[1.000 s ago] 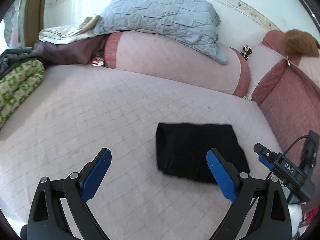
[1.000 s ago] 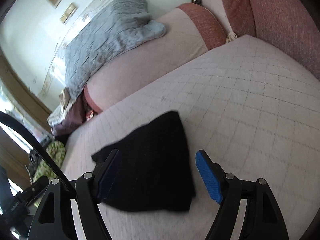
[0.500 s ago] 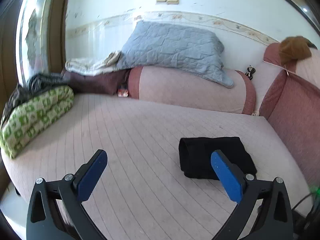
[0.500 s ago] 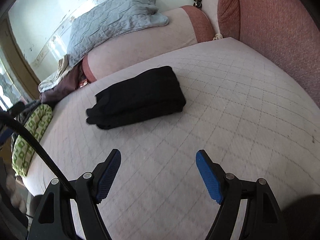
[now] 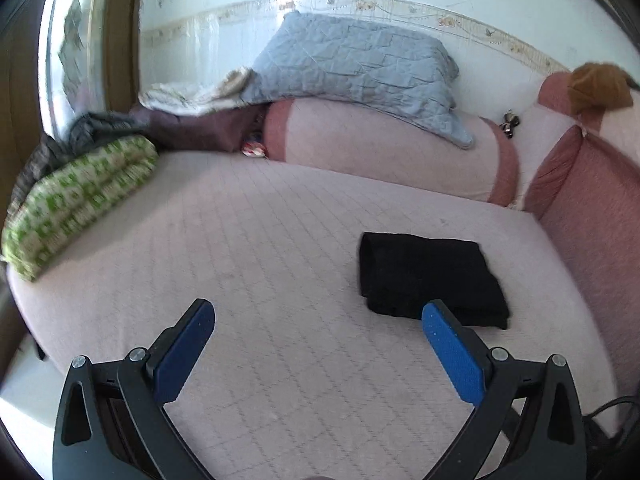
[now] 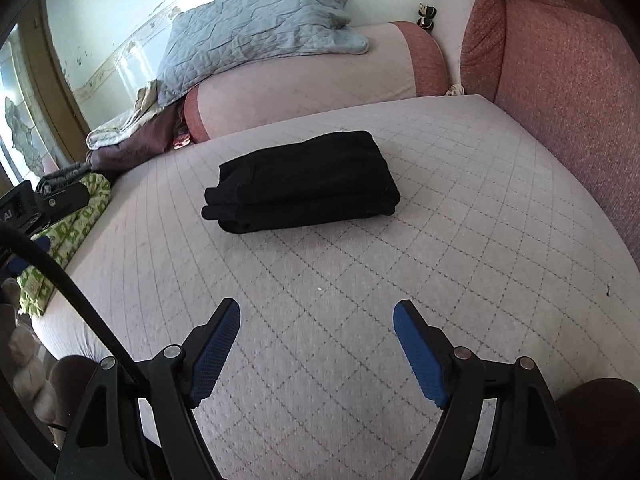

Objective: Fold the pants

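The black pants (image 5: 430, 278) lie folded into a compact rectangle on the pink quilted sofa seat (image 5: 248, 248). They also show in the right wrist view (image 6: 300, 182), a stacked bundle with its layered edge facing me. My left gripper (image 5: 316, 322) is open and empty, held above the seat, with the pants just beyond its right finger. My right gripper (image 6: 316, 320) is open and empty, well short of the pants, over the front of the seat (image 6: 460, 220).
A grey-blue quilt (image 5: 352, 64) drapes over the pink bolster (image 5: 384, 148) at the back. A green patterned bundle (image 5: 76, 200) lies at the seat's left end. Red-pink cushions (image 6: 560, 64) wall the right side. The left gripper's body (image 6: 36, 204) shows at the left edge.
Both grippers have drawn back and up from the folded pants, which stay in place. The right gripper, earlier straddling the pants' near edge, now hangs clear of them.
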Motion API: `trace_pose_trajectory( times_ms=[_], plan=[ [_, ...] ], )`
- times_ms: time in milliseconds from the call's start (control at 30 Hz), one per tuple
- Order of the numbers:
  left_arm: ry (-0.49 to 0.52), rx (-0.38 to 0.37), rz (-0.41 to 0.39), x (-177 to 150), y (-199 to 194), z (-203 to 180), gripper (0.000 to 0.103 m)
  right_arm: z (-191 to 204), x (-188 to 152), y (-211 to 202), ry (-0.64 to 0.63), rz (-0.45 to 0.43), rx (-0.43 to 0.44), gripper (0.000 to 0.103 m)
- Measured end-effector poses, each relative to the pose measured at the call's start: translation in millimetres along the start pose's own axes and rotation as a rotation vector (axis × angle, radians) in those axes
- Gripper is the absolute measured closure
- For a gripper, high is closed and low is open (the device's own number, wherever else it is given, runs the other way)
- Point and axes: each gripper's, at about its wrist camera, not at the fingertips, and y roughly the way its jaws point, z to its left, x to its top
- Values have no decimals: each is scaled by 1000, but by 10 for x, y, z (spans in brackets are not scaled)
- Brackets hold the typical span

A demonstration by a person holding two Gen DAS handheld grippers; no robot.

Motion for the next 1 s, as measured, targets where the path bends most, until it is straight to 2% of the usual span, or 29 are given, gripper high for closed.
trace_pose_trajectory(
  times_ms=[67,133,200,500,700,1000],
  plan=[
    [9,4,16,-15,16,-19,0,13,-23,-4,-9,4,-4,19],
    [14,-31,78,-48,76,-51,0,12,-32,1,-7,11,-2,19],
    [23,-52,107,-99,102,-87,0,8,-39,2,-5,15,-1,19],
    [107,-111,175,-276,126,-345,0,-58,-63,6,8,31,-10,18],
    [147,-135,197,-350,130,-466,0,-124,-85,14,25,46,-31,18],
    [151,-146,225,-412,177,-481,0,-180,-129,92,34,79,-45,17]
  ],
)
